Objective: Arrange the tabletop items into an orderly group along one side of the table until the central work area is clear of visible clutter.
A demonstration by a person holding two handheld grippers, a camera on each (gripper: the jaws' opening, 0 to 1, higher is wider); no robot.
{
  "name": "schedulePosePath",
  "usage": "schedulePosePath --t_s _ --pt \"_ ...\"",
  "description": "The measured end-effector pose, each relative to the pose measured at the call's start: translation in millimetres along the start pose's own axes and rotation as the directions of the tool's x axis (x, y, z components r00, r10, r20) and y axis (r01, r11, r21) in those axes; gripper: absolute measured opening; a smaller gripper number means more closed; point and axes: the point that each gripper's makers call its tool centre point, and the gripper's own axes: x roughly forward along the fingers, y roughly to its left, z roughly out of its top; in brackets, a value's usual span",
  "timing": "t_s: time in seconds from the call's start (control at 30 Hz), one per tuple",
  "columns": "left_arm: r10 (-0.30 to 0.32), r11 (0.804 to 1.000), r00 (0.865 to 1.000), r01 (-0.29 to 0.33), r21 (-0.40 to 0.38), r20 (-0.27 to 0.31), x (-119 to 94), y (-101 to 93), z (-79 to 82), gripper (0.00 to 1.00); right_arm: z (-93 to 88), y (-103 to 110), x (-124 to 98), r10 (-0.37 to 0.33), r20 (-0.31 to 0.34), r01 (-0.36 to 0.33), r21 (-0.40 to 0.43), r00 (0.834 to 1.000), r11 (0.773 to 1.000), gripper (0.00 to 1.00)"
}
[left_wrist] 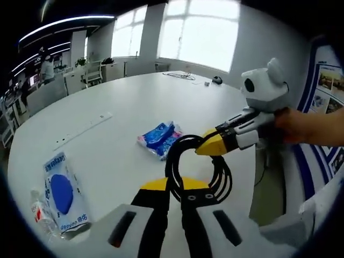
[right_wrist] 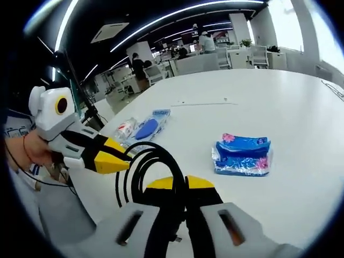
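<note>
1. Clamped between the left gripper [left_wrist: 173, 194] jaws, the black cable coil [left_wrist: 198, 166] is looping forward over the table [left_wrist: 123, 102].
2. Beyond it, the tissue pack [left_wrist: 160, 138] is lying nearer this gripper.
3. Right gripper [right_wrist: 185, 194] is pinching the coil too.

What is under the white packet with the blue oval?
A clear plastic bottle with a red label pokes out beneath the white packet with the blue oval; its remainder is covered.

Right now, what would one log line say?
left hand-held gripper: shut on cable | right hand-held gripper: shut on cable | tissue pack: on table
</note>
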Motion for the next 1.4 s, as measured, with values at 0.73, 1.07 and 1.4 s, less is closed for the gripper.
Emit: schedulePosePath --t_s 0.73,1.07,1.4 --pt "-0.061 0.995 0.994 0.054 -0.084 -0.093 56.8 9.8 -22.6 0.03 -26.5 -43.0 27.3 -0.025 -0.112 0.033 0.065 0.993 0.997 0.03" --pt "-0.079 0.99 0.986 0.06 -0.131 -0.145 76.0 25.1 -41.8 0.03 -42.6 -55.0 52.2 -0.026 -0.169 0.043 0.094 0.985 0.995 0.04" --pt "-0.096 0.982 0.981 0.066 -0.177 -0.167 90.7 33.2 -53.0 0.03 -52.6 -64.5 65.3 -0.033 -0.208 0.057 0.109 0.978 0.992 0.04"
